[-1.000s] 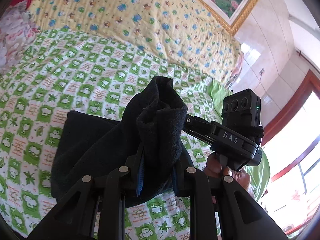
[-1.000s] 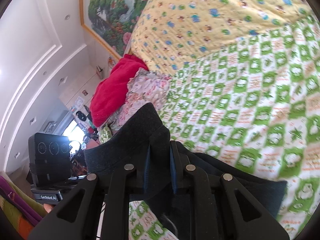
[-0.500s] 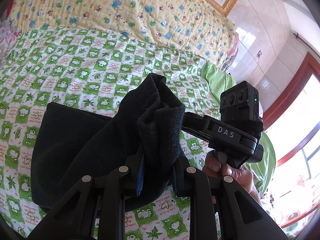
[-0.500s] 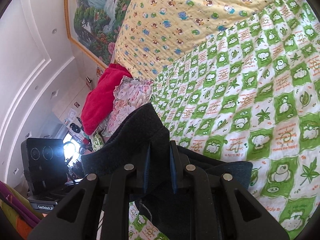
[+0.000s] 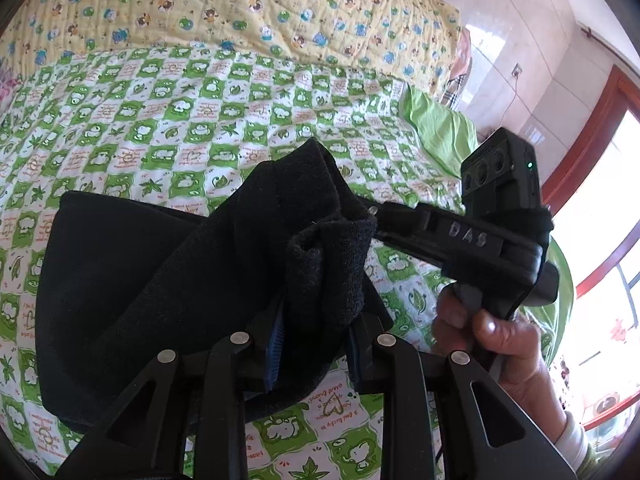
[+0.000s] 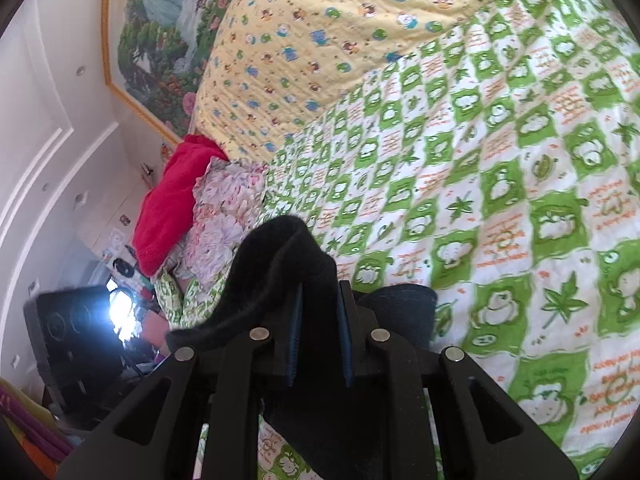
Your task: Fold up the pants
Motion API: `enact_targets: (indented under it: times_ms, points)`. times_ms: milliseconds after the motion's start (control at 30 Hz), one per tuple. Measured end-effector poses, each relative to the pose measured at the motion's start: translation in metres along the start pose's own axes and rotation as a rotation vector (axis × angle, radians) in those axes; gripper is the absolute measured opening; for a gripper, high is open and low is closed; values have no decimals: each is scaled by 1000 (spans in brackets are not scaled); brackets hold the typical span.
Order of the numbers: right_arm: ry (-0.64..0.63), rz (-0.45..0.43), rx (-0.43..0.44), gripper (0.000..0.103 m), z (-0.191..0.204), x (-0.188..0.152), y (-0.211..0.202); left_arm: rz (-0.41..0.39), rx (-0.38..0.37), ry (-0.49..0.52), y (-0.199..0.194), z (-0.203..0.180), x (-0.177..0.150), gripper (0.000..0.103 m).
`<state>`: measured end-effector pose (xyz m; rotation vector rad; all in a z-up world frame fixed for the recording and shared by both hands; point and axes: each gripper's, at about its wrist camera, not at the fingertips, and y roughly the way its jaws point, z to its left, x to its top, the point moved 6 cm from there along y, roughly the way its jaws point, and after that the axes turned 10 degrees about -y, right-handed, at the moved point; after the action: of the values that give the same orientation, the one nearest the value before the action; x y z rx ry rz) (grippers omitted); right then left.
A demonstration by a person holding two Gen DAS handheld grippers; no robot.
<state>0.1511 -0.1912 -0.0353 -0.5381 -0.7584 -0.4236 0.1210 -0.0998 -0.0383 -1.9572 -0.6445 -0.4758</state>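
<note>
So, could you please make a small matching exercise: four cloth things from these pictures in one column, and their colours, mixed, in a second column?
Things:
1. pants
2. quilt with cartoon animals
3. checked bed cover
4. bundle beside the floral cloth

Colours:
A. red
B. green and white
C. black
D. pale yellow

Pairs: 1-C, 2-D, 3-B, 4-A
</note>
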Motion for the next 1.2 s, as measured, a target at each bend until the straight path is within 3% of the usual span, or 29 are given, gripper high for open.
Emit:
enact_targets:
  times_ms: [67, 133, 200, 267, 400, 633, 700, 933, 1200]
  points:
    - [21, -22, -32, 19, -6, 1, -8, 6, 1, 11, 3, -1, -3, 27]
    - [28, -28, -62, 19, -8, 0, -16, 3, -10, 23, 4, -3, -6, 38]
    - [20, -36, -104, 19, -6, -1, -24, 13, -59, 12, 5, -7, -8, 59]
    - [14, -37, -154, 23, -4, -3, -31, 22, -80, 8, 6, -9, -10, 59]
    - [23, -59, -248, 64, 1, -8, -47, 34, -86, 19, 4, -13, -15, 60]
    - [36, -113, -254, 69, 17, -15, -65, 12, -103, -21, -21, 0, -16, 61]
    - [37, -111, -270, 75, 21, -18, -64, -2, -96, -35, -28, 6, -14, 64]
    - [13, -77, -329, 78, 38, -29, -53, -46, -73, -98, -51, 34, -8, 65]
    - [-20, -64, -371, 93, 53, -37, -45, -77, -54, -179, -68, 68, -5, 68]
